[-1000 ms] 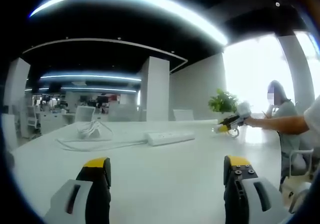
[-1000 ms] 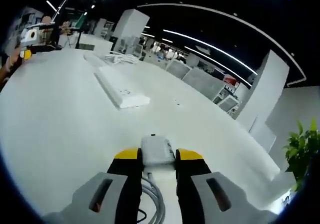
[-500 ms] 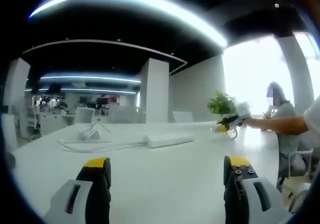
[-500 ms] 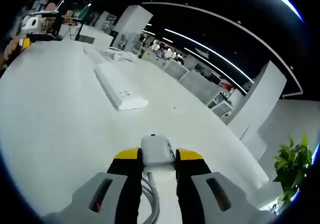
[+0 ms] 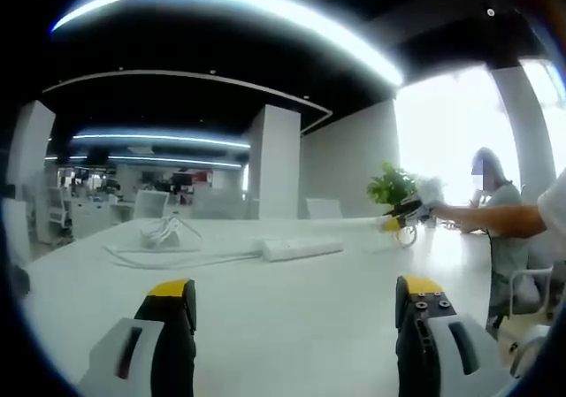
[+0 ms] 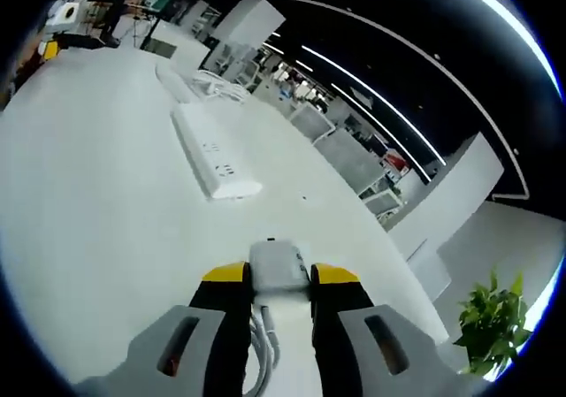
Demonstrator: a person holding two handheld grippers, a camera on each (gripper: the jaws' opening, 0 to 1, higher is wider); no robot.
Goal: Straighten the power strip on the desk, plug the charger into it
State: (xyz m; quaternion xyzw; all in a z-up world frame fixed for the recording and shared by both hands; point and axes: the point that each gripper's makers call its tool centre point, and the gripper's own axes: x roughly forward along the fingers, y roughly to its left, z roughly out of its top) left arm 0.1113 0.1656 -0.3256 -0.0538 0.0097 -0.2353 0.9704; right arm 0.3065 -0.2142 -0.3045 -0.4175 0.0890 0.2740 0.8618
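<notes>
In the left gripper view, the left gripper (image 5: 295,301) is hovering over the big white desk (image 5: 292,317). Its two yellow-tipped jaws are standing wide apart with nothing between them. To the far left, a loose white cable (image 5: 164,234) is lying in a pile on the desk. A thin cord is running from it toward the white power strip (image 5: 302,248), which is lying flat near the middle of the desk, well beyond the jaws. To the right, the right gripper (image 5: 400,223) is coming into this view, held by a person's arm (image 5: 495,220). It is carrying something white, but the bright window behind is washing it out, so it may be the charger. A green plant (image 5: 392,185) is standing just behind it, and a seated person (image 5: 502,204) is at the far right.

In the right gripper view, the power strip (image 6: 210,154) is lying on the desk (image 6: 97,211) to the left and far from the jaws, with its sockets facing up. The cable pile (image 6: 217,86) is sitting past its far end. Lower down, the right gripper (image 6: 276,284) is squeezing the white charger (image 6: 279,267) tight between its jaws. The charger's white cord (image 6: 262,348) is hanging back between the jaws. At the far right, the plant (image 6: 491,322) is showing.
</notes>
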